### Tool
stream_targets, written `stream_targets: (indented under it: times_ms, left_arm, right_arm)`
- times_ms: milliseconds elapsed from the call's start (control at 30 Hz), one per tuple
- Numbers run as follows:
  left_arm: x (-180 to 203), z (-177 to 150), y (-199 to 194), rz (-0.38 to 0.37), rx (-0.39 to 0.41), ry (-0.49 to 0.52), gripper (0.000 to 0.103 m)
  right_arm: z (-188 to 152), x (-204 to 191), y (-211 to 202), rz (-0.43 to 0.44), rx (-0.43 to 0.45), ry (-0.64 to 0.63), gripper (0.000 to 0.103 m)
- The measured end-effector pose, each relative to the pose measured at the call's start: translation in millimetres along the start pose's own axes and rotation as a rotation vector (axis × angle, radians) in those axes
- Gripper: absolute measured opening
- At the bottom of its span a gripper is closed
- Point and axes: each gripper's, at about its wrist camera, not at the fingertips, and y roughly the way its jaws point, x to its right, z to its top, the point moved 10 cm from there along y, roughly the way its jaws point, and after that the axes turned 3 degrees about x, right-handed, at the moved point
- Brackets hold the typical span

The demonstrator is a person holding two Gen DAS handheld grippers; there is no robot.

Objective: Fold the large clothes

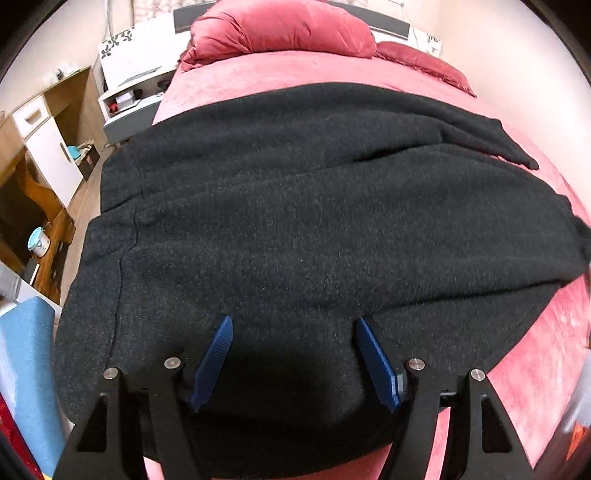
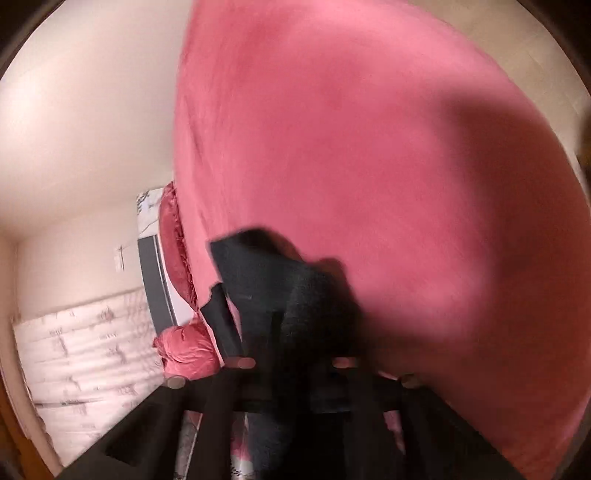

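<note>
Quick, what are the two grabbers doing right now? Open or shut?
Left gripper: open, over the dark garment, holding nothing.
Right gripper: shut on dark cloth, blurry.

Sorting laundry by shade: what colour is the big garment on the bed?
Dark charcoal garment, clearest in the left wrist view.

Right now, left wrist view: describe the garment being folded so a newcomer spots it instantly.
Find the pink bed filling the room, with red pillows at its head. Spread flat across its near half lies the dark charcoal garment, under the open left gripper. It is the only dark, fuzzy fabric on otherwise pink and red bedding.
</note>
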Motion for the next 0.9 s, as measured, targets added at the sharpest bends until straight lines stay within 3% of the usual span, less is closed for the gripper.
stream_targets:
  times_ms: [133,200,267,333,400,433,467,500,533,567,633,733,833,900]
  left_arm:
    - [-5.6,-0.7,2.4,-0.009,-0.02,0.005,0.072]
    - [0.9,-0.3,8.9,-0.013,-0.018,0.016,0.072]
    - [-0.1,-0.3,9.5,-0.014,-0.015,0.018,0.072]
    - [-0.7,-1.7,8.1,-0.012,-0.014,0.018,0.072]
    - [4.4,-4.7,-0.5,-0.003,-0.014,0.02,0.072]
    - [4.2,-6.9,-3.9,0.007,-0.012,0.014,0.071]
    - [5.6,-7.1,-7.3,0.009,-0.006,0.01,0.07]
    - [11.1,-8.5,-12.9,-0.01,0.009,0.013,0.07]
    - [17.4,-9.1,-16.1,-0.032,0.022,0.021,0.07]
    - [26.6,-9.7,-19.3,-0.057,0.038,0.04,0.07]
    - [40.9,-12.1,-18.8,-0.069,0.045,0.09,0.07]
    - [52.9,-14.0,-15.9,-0.044,0.049,0.141,0.07]
    - [52.6,-13.1,-14.4,-0.052,0.046,0.117,0.07]
    - [50.5,-11.3,-14.4,-0.061,0.047,0.09,0.07]
  right_arm:
    - [22.2,-108.0,-30.0,-0.019,0.169,-0.515,0.008]
    - [28.0,-135.9,-35.7,-0.086,0.226,-0.692,0.008]
    - [38.5,-129.4,-22.2,-0.217,0.207,-0.767,0.007]
    - [49.9,-101.5,-5.3,-0.444,0.158,-0.832,0.008]
    - [66.7,-71.5,-15.8,-0.709,0.231,-0.856,0.013]
    - [73.0,-63.8,-28.9,-0.79,0.291,-0.841,0.023]
    - [73.5,-63.4,-38.5,-0.797,0.335,-0.821,0.025]
    - [65.6,-71.1,-45.4,-0.712,0.36,-0.806,0.027]
    - [48.9,-84.7,-43.1,-0.566,0.318,-0.817,0.034]
    - [32.0,-94.3,-33.1,-0.481,0.255,-0.84,0.039]
    - [-31.6,-108.7,10.8,-0.357,0.002,-0.926,0.041]
    - [-122.1,-103.6,65.2,-0.352,-0.274,-1.058,0.041]
    - [-200.9,-83.3,98.6,-0.41,-0.437,-1.155,0.041]
    - [-244.3,-77.8,111.6,-0.38,-0.538,-1.162,0.041]
